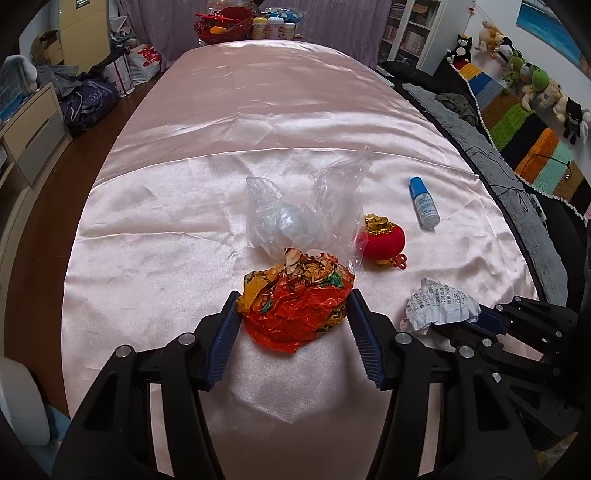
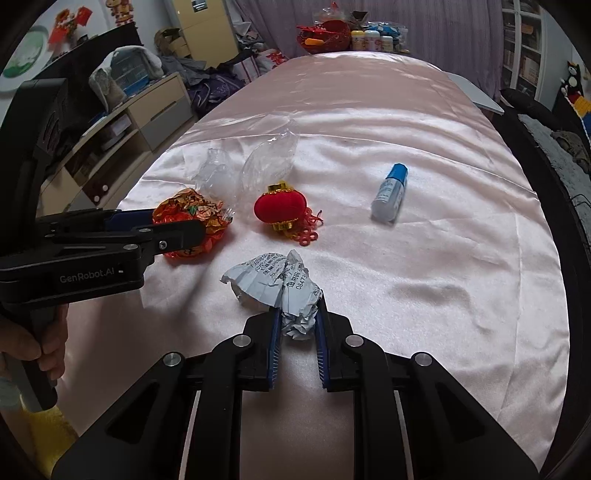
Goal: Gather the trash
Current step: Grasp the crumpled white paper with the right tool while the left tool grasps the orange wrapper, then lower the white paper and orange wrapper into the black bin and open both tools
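Observation:
A crumpled orange-red wrapper (image 1: pixel 295 301) lies on the pink satin table (image 1: pixel 184 221). My left gripper (image 1: pixel 293 306) has its pads on both sides of it, closed on it; the wrapper also shows in the right wrist view (image 2: pixel 192 214). A crumpled printed paper ball (image 2: pixel 280 284) sits between the pads of my right gripper (image 2: pixel 297 314), which is shut on its near end; it also shows in the left wrist view (image 1: pixel 439 304). A clear plastic bag (image 1: pixel 306 210) lies behind the wrapper.
A red velvet lantern ornament (image 2: pixel 280 206) and a blue-capped small bottle (image 2: pixel 389 192) lie on the cloth. A red basket (image 2: pixel 327 33) and jars stand at the far end. A cabinet (image 2: pixel 140 122) is left, a sofa with plush toys (image 1: pixel 528 85) right.

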`<state>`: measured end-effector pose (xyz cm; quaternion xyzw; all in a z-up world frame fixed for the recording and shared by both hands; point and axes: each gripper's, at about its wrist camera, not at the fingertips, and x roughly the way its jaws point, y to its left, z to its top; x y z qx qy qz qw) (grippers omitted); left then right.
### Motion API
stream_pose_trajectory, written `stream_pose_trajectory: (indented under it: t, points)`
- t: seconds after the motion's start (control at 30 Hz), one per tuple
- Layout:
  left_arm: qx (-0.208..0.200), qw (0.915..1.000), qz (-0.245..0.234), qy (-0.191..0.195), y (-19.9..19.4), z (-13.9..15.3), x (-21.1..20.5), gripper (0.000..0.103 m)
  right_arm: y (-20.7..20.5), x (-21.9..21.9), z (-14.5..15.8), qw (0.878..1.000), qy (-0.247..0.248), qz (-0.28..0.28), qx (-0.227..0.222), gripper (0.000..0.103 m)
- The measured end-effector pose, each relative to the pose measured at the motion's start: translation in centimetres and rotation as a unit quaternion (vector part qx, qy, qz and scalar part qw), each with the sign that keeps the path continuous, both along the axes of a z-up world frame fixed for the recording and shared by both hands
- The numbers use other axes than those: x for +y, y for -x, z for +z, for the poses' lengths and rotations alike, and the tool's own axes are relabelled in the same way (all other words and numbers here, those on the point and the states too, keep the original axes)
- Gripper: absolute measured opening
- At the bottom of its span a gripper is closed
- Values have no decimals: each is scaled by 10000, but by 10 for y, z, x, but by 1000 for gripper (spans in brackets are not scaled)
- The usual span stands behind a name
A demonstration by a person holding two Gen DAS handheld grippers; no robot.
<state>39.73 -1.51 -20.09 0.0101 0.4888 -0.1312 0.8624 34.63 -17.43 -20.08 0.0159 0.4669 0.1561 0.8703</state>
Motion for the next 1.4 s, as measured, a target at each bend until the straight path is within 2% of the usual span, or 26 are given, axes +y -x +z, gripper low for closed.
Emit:
stream_pose_trajectory:
  t: [0.2, 0.4, 0.63, 0.93, 1.1, 1.4]
  points:
    - [-17, 9999, 6, -99, 26, 5, -5, 54, 25, -7, -3, 9999, -117, -92, 83, 18]
    - [-101, 9999, -22, -87, 73, 13, -9, 54, 62, -15, 8, 9994, -213, -258, 34, 18]
    - [-82, 9996, -36, 261, 150, 17, -17, 54, 122, -28, 18, 9990, -209, -390, -41, 18]
    - [-224, 9992, -322, 63, 251, 26, -28, 54, 200, -43, 20, 9981, -330, -514, -2, 18]
    - [-54, 9991, -333, 265, 295, 12, -28, 54, 235, -43, 18, 9983, -316, -494, 25, 18]
    - [210, 9990, -345, 179, 337, -18, -24, 54, 277, -41, -8, 9982, -202, -452, 325, 18]
